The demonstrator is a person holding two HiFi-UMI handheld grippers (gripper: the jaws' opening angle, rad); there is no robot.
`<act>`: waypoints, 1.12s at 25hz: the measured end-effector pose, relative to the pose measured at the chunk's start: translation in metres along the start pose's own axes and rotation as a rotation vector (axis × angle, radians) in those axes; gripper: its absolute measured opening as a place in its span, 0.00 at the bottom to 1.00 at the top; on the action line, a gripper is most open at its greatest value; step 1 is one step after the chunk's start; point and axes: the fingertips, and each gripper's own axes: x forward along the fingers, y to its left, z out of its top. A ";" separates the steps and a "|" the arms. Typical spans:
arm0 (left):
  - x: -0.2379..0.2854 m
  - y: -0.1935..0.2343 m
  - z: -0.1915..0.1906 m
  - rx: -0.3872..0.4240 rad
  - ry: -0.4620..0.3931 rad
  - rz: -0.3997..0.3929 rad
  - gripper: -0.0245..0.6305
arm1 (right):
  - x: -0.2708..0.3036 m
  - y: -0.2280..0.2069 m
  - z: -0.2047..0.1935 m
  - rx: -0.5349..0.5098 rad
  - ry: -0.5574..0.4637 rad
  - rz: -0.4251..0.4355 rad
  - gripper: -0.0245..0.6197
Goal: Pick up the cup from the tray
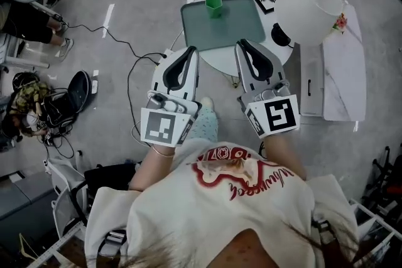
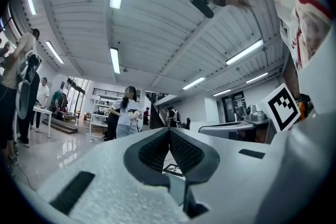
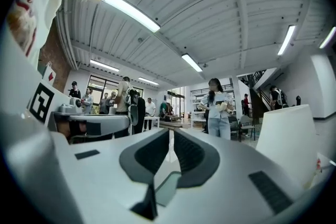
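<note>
While right claw [image 1: 242,43] hangs, cup [image 1: 214,5] lies ahead-left

Red-printed white shirt [image 1: 220,213]; the left hand-held gripper [image 1: 188,49] and right hand-held gripper [image 1: 242,42] are white, black-padded.

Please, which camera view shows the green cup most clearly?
The head view. It looks down on the green cup, which stands upright near the far edge of the tray with nothing covering it. The left gripper view and the right gripper view aim upward at the ceiling; neither shows the cup.
</note>
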 end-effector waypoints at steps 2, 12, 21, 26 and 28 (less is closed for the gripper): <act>0.026 0.017 -0.004 -0.023 0.014 -0.031 0.06 | 0.027 -0.015 -0.004 0.021 0.008 -0.031 0.10; 0.089 0.072 -0.023 -0.035 0.018 -0.054 0.06 | 0.091 -0.060 -0.034 0.050 0.078 -0.076 0.10; 0.107 0.085 -0.066 -0.139 0.057 0.005 0.06 | 0.127 -0.081 -0.159 0.170 0.280 -0.052 0.29; 0.105 0.089 -0.106 -0.166 0.104 0.033 0.06 | 0.162 -0.082 -0.258 0.199 0.418 -0.017 0.51; 0.098 0.093 -0.119 -0.183 0.127 0.053 0.06 | 0.178 -0.082 -0.279 0.186 0.444 -0.009 0.53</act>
